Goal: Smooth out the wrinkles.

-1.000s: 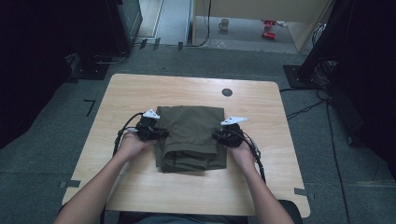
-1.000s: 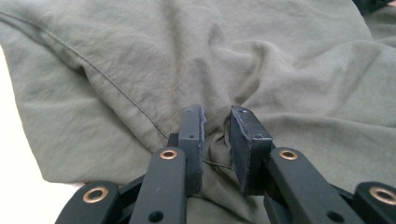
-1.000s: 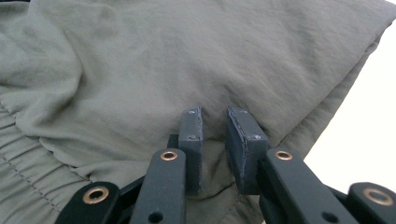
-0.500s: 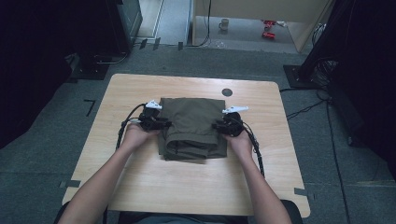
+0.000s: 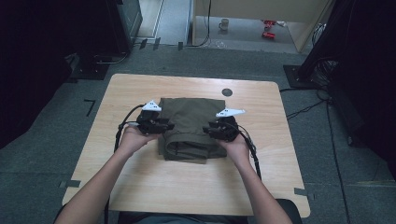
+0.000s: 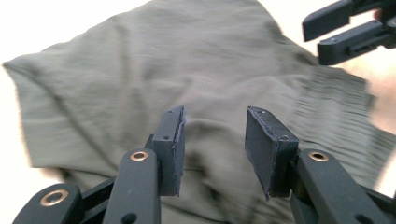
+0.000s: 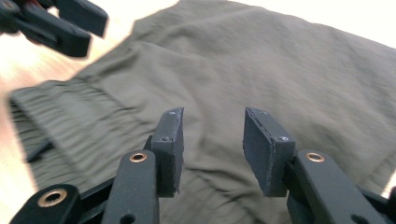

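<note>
A folded olive-green garment (image 5: 190, 127) lies in the middle of the wooden table (image 5: 140, 186), its gathered waistband toward the person. My left gripper (image 5: 164, 127) hovers at the garment's left edge and my right gripper (image 5: 211, 130) at its right edge. The left gripper view has its jaws (image 6: 212, 149) apart above the cloth (image 6: 140, 70), nothing between the pads. The right gripper (image 7: 210, 149) likewise stands open over the fabric (image 7: 280, 60). Both sets of jaws have just been opening, with no cloth between them.
A dark round grommet (image 5: 227, 92) sits in the tabletop behind the garment. Cables trail from both grippers along the forearms. Black equipment stands on the floor at the left and right. A mug (image 5: 224, 23) and red items (image 5: 267, 28) lie on the floor far behind.
Both grippers let go of the garment's folded edge, opened and lifted slightly. The garment now lies folded shorter, shifted a little toward the table's far side.
</note>
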Motion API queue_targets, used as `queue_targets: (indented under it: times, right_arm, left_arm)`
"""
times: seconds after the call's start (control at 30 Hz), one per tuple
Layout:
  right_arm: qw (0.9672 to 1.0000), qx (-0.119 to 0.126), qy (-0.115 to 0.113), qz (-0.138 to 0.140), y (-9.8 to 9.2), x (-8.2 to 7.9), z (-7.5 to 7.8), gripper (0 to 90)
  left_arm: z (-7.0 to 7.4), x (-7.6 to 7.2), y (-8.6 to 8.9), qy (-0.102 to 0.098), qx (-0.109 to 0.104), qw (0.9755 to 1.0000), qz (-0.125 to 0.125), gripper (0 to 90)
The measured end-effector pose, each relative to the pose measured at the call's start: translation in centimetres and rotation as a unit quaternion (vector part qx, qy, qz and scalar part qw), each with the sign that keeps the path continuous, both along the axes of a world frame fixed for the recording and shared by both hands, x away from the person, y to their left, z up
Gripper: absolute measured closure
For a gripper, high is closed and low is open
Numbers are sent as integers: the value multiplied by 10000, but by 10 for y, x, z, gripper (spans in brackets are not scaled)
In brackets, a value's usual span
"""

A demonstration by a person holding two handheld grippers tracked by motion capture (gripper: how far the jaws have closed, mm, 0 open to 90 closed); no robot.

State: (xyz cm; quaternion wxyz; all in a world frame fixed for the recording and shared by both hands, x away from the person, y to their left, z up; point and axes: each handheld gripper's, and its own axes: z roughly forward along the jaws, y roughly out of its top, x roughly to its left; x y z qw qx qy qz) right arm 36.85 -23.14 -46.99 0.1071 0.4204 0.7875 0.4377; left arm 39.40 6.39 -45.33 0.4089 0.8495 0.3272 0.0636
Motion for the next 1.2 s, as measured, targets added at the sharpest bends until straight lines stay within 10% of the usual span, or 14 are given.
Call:
queue_targets:
  times: [0.27,0.7,1.2]
  right_arm:
    - [9998,-55,155,88,13,-22,-1,690]
    - [9986,-473,126,205,24,-36,-34,671]
    - [9990,-339,266,-148,-3,-29,-21,727]
  left_arm:
    - [-3,-35,-10,-102,64,9994,-323,699]
    - [-33,-47,-12,-26,429,9983,-396,718]
    - [-21,-46,8,108,68,9999,-59,628]
